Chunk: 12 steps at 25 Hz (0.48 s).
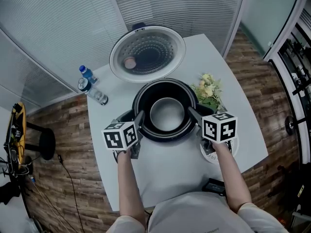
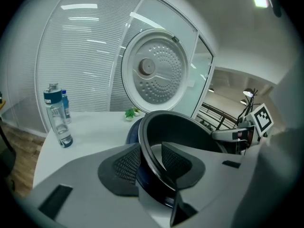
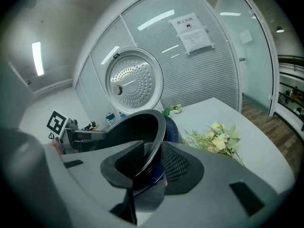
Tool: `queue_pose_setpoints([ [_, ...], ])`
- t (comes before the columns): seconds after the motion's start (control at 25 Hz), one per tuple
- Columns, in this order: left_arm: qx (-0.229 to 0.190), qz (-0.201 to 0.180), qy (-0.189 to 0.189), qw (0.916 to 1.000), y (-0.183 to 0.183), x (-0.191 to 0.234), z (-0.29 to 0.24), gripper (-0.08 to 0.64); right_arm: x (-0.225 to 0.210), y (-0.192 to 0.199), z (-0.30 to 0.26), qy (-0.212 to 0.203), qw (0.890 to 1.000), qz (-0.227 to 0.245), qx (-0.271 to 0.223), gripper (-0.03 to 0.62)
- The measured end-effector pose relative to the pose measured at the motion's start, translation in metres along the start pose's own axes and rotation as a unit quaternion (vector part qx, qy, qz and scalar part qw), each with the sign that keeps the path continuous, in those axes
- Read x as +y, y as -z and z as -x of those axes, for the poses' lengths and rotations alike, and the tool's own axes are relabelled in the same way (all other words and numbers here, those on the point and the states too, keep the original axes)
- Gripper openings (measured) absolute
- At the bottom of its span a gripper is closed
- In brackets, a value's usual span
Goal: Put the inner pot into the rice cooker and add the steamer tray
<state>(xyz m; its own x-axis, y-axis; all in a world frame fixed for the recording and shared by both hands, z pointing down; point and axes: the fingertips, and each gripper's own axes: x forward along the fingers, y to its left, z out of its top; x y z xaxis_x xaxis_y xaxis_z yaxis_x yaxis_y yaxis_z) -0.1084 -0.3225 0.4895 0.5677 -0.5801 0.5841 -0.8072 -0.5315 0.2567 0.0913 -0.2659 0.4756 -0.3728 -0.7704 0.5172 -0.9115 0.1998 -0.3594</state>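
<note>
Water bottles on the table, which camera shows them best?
The left gripper view: the water bottles stand upright, large and unblocked at its left. The head view shows them smaller, from above; the right gripper view shows them tiny and far off.

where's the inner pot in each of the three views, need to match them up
Head view: the inner pot is at the centre, just below the open lid.
Left gripper view: lower centre, with its rim nearest the camera.
Right gripper view: lower centre-left, again with its rim nearest the camera.
Shared landmark: the round open lid stands behind the pot in all three.
</note>
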Motion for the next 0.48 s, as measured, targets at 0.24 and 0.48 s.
queue_pose_setpoints([
  [0.24, 0.014, -0.038, -0.024, 0.9989, 0.0013, -0.0005, -0.0005, 0.143, -0.0025, 0.0, 0.0008, 0.028, 0.999, 0.036, -0.001, 0.12],
  [0.48, 0.015, -0.066, -0.048, 0.9966, -0.0009, -0.0012, -0.0006, 0.161, -0.0024, 0.0, 0.0014, 0.031, 0.998, 0.051, -0.004, 0.12],
])
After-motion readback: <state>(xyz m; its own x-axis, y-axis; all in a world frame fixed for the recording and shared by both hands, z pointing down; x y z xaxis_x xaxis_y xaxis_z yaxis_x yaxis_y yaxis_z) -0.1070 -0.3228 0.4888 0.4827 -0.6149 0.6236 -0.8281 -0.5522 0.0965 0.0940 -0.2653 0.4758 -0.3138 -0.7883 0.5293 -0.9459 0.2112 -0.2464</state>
